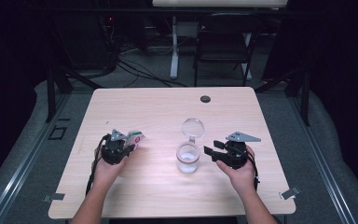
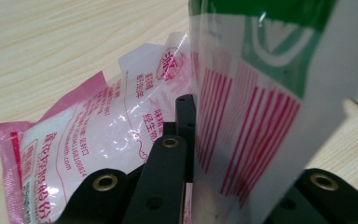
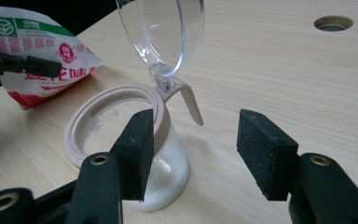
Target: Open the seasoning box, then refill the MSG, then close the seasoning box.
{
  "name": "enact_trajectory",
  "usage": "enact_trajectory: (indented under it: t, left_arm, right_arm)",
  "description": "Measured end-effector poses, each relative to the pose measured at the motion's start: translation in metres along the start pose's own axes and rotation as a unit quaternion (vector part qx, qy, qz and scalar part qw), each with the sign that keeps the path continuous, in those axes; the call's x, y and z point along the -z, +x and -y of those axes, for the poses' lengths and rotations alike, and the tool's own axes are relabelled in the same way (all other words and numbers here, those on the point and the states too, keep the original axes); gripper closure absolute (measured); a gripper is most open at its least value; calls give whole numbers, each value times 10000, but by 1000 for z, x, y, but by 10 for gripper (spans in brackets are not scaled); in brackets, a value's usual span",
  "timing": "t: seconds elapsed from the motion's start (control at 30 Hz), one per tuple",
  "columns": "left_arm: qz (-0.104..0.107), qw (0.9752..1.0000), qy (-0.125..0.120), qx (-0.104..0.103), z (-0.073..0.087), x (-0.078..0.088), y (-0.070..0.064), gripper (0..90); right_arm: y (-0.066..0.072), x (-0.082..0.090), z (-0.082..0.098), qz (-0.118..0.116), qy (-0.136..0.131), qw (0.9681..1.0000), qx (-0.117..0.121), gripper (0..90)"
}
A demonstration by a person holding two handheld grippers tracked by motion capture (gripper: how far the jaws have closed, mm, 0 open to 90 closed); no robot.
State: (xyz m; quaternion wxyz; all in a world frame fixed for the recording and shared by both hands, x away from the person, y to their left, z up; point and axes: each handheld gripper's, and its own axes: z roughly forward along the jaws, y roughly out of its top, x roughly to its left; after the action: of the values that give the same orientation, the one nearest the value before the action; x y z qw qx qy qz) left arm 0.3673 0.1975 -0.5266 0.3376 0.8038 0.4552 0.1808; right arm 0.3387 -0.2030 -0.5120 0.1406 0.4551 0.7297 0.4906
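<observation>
My left gripper (image 1: 129, 148) pinches the seasoning bag (image 2: 242, 107); my right gripper (image 3: 191, 154), jaws spread, hangs by the open jar (image 3: 121, 135). Bag's at the jar's 9 o'clock w/ pour pending; next, carry it over the mouth & tip.

Left tongs (image 1: 129, 145) clamped, right tongs (image 1: 213, 148) agape.

Black claws (image 1: 216, 150) (brass-ringed screws, seemingly)

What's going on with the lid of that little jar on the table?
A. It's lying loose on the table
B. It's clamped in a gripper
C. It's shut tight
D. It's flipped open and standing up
D: the clear hinged lid stands upright behind the jar, whose pinkish rim is uncovered.
</observation>
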Motion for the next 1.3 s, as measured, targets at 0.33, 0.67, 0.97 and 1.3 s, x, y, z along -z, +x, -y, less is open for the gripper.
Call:
enact_trajectory:
  t: [0.33,0.67,0.97,1.3]
  left_arm:
    - [-130,9998,-175,37,-3,15,7,900]
    - [-223,9989,-359,195,-3,31,18,900]
    - [-281,9977,-497,361,-3,41,25,900]
    - [-405,9955,-684,524,-3,52,35,900]
  right_arm:
    - [-1,0,-1,-21,-17,10000,-4,462]
    - [-1,1,-1,-16,-35,10000,22,464]
    - [0,0,-1,-43,-7,10000,39,465]
    - [-2,0,-1,-35,-26,10000,4,465]
